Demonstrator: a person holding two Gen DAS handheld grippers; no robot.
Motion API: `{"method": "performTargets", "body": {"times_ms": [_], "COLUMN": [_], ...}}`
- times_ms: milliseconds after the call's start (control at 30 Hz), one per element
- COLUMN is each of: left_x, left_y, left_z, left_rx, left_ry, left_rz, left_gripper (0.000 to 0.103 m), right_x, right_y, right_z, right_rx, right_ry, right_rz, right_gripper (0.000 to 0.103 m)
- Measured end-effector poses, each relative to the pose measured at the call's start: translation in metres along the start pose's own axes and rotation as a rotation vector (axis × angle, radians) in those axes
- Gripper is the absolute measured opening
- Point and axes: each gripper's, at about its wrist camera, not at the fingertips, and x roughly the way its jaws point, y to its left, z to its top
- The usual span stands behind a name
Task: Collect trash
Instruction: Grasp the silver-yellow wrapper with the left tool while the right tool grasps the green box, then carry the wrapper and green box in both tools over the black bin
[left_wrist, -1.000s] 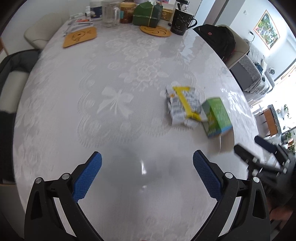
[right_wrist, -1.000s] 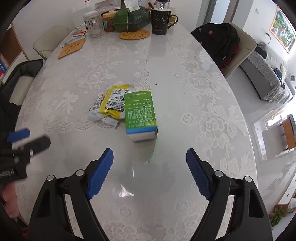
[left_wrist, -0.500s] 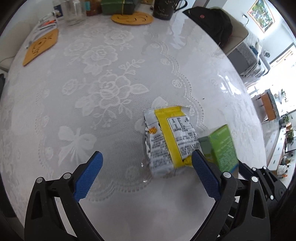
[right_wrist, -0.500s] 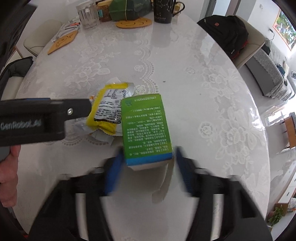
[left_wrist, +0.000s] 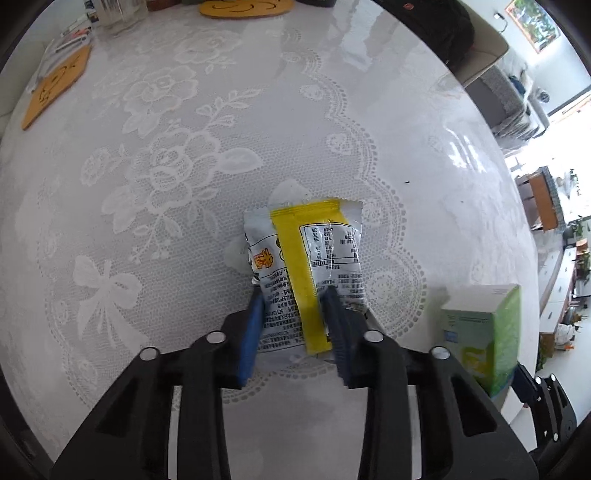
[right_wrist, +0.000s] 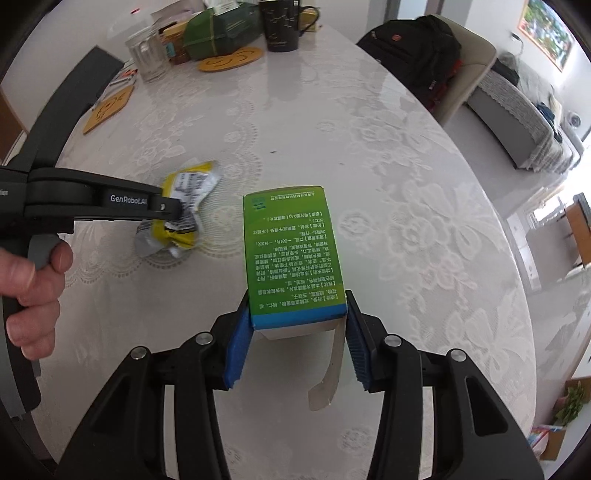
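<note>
A silver and yellow snack wrapper (left_wrist: 314, 236) lies on the lace-covered table (left_wrist: 166, 184). My left gripper (left_wrist: 293, 295) points steeply down over its near end; its jaws are closing, and both blue pads press on the wrapper. In the right wrist view the wrapper (right_wrist: 192, 184) looks crumpled in the left gripper (right_wrist: 173, 218), which a hand (right_wrist: 33, 280) holds. My right gripper (right_wrist: 297, 306) is shut on the near end of a green carton box (right_wrist: 291, 251), whose open flap hangs below. The box (left_wrist: 484, 332) also shows at the lower right of the left wrist view.
At the table's far end stand a black mug (right_wrist: 280, 26), a glass jar (right_wrist: 147, 59), a green tissue box (right_wrist: 221, 29) and orange coasters (right_wrist: 231, 59). A black backpack (right_wrist: 417, 55) sits on a chair at the right. The table edge curves close on the right.
The left gripper came down over the wrapper and its jaws closed onto it. The right gripper moved in to the green box and closed on its near end.
</note>
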Motion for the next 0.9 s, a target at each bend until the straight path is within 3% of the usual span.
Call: {"method": "performTargets", "body": {"times_ms": [67,200,600,900], "left_x": [0.001,0.002,-0.036,-0.064], "left_y": [-0.002,-0.004,-0.011,-0.002], "left_z": [0.001,0.001,-0.041,-0.087], "left_rx": [-0.003,-0.036,-0.014,-0.056], "left_ry": [0.001,-0.003,-0.099,-0.122], "left_rz": [0.009,0.003,0.019,0.027], "left_gripper": [0.023,0.004,0.002,0.002], "right_x": [-0.003,-0.007,-0.028,-0.054], "right_y": [-0.008,-0.020,-0.040,-0.038], "right_z": [-0.003,-0.007,-0.019,-0.036], "right_rx": [0.016,0.045,0.081,0.075], "right_ry": [-0.002,0.002,-0.008,-0.036], "right_rz": [0.005,0.010,0.014,0.030], "right_gripper": [0.044,0.044,0.044,0.044]}}
